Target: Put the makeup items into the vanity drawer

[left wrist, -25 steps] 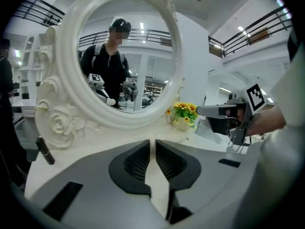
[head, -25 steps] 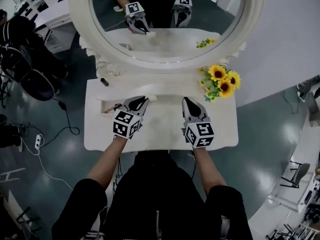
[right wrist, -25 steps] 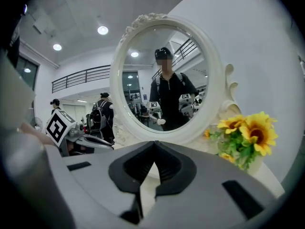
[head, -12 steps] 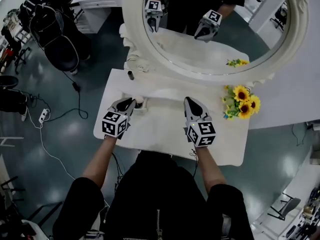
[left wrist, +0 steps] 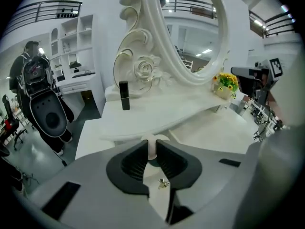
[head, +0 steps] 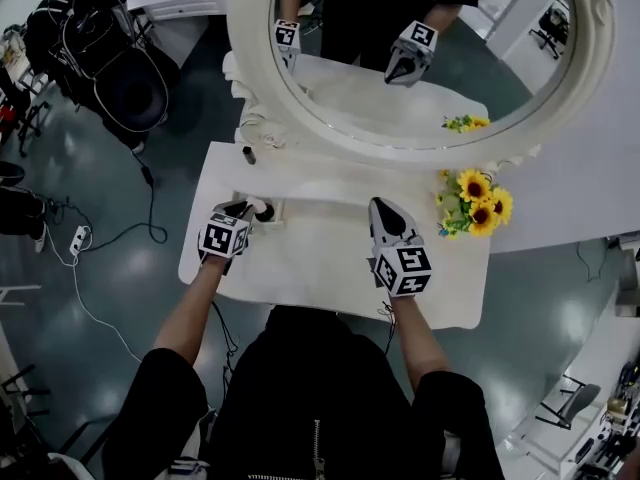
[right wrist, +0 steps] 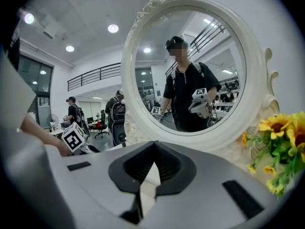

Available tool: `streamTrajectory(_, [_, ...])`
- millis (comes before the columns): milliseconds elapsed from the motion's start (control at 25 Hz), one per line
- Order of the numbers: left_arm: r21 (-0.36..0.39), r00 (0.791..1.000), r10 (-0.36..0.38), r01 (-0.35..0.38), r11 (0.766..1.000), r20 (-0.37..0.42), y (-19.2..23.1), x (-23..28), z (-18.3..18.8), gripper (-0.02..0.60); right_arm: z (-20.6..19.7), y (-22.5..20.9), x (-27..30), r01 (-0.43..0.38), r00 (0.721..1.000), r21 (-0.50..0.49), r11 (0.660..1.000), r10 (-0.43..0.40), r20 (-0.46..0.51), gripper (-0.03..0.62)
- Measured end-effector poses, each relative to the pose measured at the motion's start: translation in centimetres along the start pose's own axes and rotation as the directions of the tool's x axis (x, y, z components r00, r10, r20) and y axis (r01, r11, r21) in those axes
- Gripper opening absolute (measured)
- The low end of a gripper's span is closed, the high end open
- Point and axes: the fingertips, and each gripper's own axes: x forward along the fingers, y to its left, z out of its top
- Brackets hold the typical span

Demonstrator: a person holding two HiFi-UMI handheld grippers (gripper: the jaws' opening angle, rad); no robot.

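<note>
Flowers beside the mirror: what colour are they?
Yellow sunflowers with dark centres and green leaves; clearest in the head view.

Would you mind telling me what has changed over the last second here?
The left gripper swung left and down toward the vanity's left end, its jaws just opening slightly around a small white item. The right gripper, shut, the black tube and the sunflowers stayed.

- The black top (head: 330, 388) has short sleeves (head: 165, 393) and a zip (head: 316, 440) down the front.
- The left gripper (head: 252, 208) and right gripper (head: 379, 204) are grey and pointy.
- Each has a white cube (head: 222, 236) with black square marks.
- Inside the jaws sit black ribbed pads (left wrist: 133, 163).
- A tiny shiny screw (left wrist: 163, 183) shows on the left one.
</note>
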Motion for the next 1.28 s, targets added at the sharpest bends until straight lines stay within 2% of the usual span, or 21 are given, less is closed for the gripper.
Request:
streamTrajectory(160, [-0.011, 0.998, 0.021, -0.022, 1.0, -0.063, 0.4, 1.4, -0.8, 0.087, -0.3, -1.6, -0.9, 0.04, 0.999, 0.009, 0.999, -0.04, -0.001, 0.006])
streamTrajectory(240, [-0.033, 0.998, 0.018, -0.02, 0.999, -0.055, 0.3, 1.6, -1.1, 0.098, -0.5, -2.2, -1.3, 0.055, 0.998, 0.018, 0.998, -0.055, -0.005, 0.006])
streamTrajectory(320, [-0.052, 0.999, 0.019, -0.021, 0.998, -0.034, 0.1, 1.4, -1.1, 0.127, -0.6, -2.5, -1.7, 0.063, 0.998, 0.019, 0.998, -0.063, -0.005, 0.006])
streamTrajectory(440, [-0.05, 0.999, 0.032, -0.032, 0.998, 0.01, -0.1, 0.6, -0.5, 0.128, -0.4, -2.9, -2.1, 0.075, 0.997, 0.02, 0.997, -0.075, 0.001, 0.006])
streamTrajectory(600, [-0.013, 0.99, 0.027, -0.025, 1.0, 0.137, -0.9, -1.7, 1.9, 0.055, -0.3, -2.7, -2.3, 0.076, 0.997, 0.018, 0.997, -0.076, 0.007, 0.006])
streamTrajectory(640, [-0.002, 0.985, 0.007, -0.007, 1.0, 0.173, -1.4, -2.4, 2.7, 0.032, -0.2, -2.6, -2.3, 0.075, 0.997, 0.016, 0.997, -0.076, 0.01, 0.006])
streamTrajectory(720, [0.014, 0.969, -0.033, 0.031, 0.999, 0.246, -2.7, -3.7, 4.4, 0.025, 0.1, -2.4, -2.3, 0.076, 0.997, 0.007, 0.997, -0.076, 0.017, 0.006])
streamTrajectory(1040, [0.087, 0.884, -0.103, 0.072, 0.994, 0.455, -8.3, -9.5, 11.2, 0.02, 2.2, -1.1, -2.2, 0.057, 0.997, -0.058, 0.997, -0.054, 0.058, 0.005])
streamTrajectory(1160, [0.102, 0.854, -0.115, 0.073, 0.992, 0.508, -9.6, -11.0, 12.6, 0.021, 2.9, -0.8, -2.5, 0.07, 0.995, -0.078, 0.995, -0.063, 0.082, 0.003])
streamTrajectory(1280, [0.108, 0.845, -0.124, 0.079, 0.991, 0.52, -10.0, -11.0, 12.7, 0.02, 3.0, -0.9, -2.8, 0.089, 0.992, -0.086, 0.992, -0.081, 0.094, 0.003])
